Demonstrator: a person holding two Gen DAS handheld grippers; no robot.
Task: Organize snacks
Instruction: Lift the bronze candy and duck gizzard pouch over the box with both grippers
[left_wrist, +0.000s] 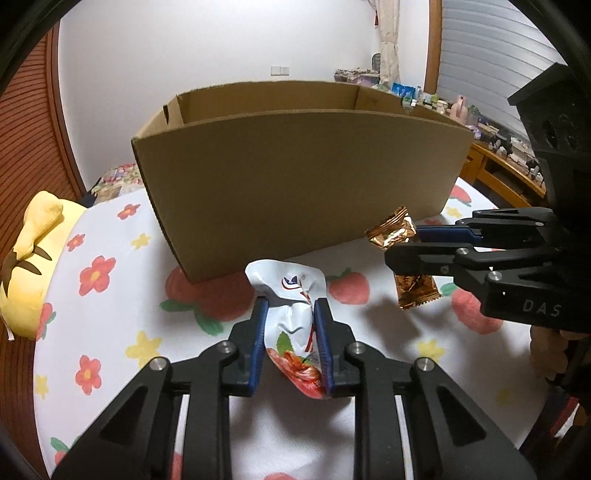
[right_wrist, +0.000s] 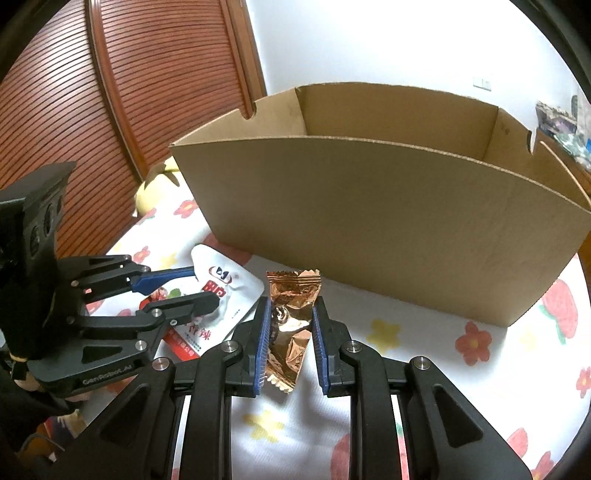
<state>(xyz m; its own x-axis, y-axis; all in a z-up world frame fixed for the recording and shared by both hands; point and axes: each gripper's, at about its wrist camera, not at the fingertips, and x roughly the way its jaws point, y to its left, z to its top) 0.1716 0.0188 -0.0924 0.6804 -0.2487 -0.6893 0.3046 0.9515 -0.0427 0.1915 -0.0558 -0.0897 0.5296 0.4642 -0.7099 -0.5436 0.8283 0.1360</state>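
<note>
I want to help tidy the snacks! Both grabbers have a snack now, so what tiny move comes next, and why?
Probably lift both a little higher, toward the cardboard box's open top. The left gripper is shut on the white packet, the right gripper on the copper wrapper, and both snacks sit below the box's near wall.

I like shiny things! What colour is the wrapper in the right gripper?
Shiny copper-gold wrapper, clearest in the right wrist view.

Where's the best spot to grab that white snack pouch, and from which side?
Across its narrow middle, from the near side, as the left gripper holds it now. The white snack pouch is flat and crinkly, so pads on its two side edges pinch it firmly, leaving its top pointing toward the cardboard box.
</note>
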